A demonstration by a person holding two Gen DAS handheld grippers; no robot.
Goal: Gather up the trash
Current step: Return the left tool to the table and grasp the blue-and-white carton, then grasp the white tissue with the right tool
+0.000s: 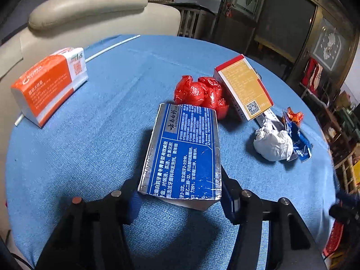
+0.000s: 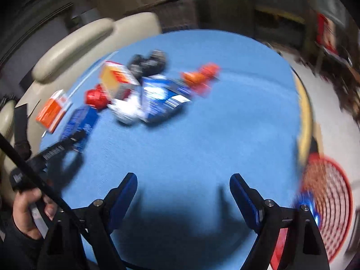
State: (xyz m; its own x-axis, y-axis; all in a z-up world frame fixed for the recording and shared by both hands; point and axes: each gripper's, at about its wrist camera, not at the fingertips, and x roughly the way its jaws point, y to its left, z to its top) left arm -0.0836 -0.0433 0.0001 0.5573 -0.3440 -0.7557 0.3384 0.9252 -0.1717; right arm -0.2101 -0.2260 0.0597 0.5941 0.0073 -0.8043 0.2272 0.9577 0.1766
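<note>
My left gripper (image 1: 180, 200) is shut on a blue and silver toothpaste box (image 1: 182, 153) and holds it over the blue table (image 1: 78, 157). Beyond it lie a crumpled red wrapper (image 1: 200, 93), a red and yellow carton (image 1: 244, 88), a white paper ball (image 1: 273, 144) and a blue snack wrapper (image 1: 300, 141). My right gripper (image 2: 183, 193) is open and empty above bare blue cloth. The right wrist view is blurred; it shows the trash pile (image 2: 146, 90) far ahead and the left gripper (image 2: 65, 146) with the blue box (image 2: 78, 121).
An orange and white tissue pack (image 1: 49, 85) lies at the table's left. A cream armchair (image 1: 90, 15) stands behind the table. A red mesh basket (image 2: 326, 204) sits off the table's right edge. A dark wooden cabinet (image 1: 281, 22) is at the back.
</note>
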